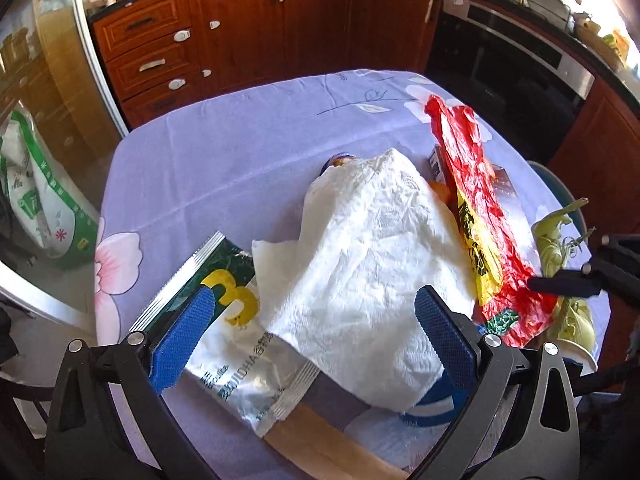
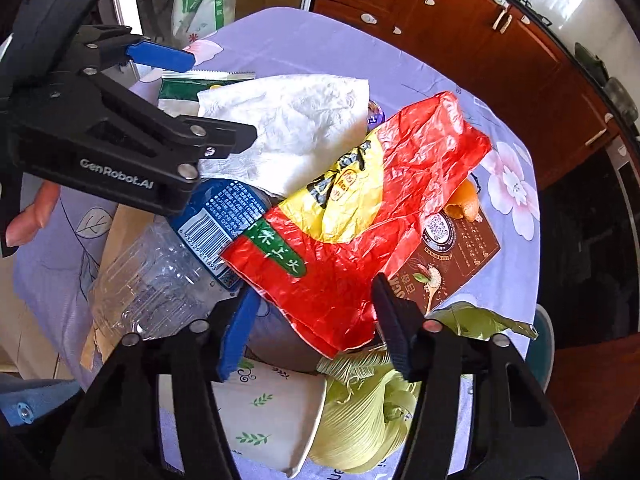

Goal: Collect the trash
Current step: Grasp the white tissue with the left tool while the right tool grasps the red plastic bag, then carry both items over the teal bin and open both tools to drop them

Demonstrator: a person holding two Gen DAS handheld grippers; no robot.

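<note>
The trash lay heaped on the lilac-clothed desk [image 1: 224, 148], and the right gripper [image 2: 312, 320] hung right over the near end of the red and yellow plastic bag [image 2: 360, 216]. That bag's long axis ran away from the fingers toward the far side of the desk. The fingers bracketed the crumpled lower edge, part-closed, but the pads did not appear to be pressing it yet. The left gripper [image 1: 316, 324] stood released, its fingers spread wide on either side of the white paper towel [image 1: 360, 240], which draped over a clear bottle [image 2: 168, 272]. A foil pouch [image 1: 224, 344] lay just beside the left finger. Corn husks [image 2: 360, 412] and a paper cup [image 2: 264, 412] crowded beneath the right gripper, leaving little clear room there; the far half of the desk was open.
</note>
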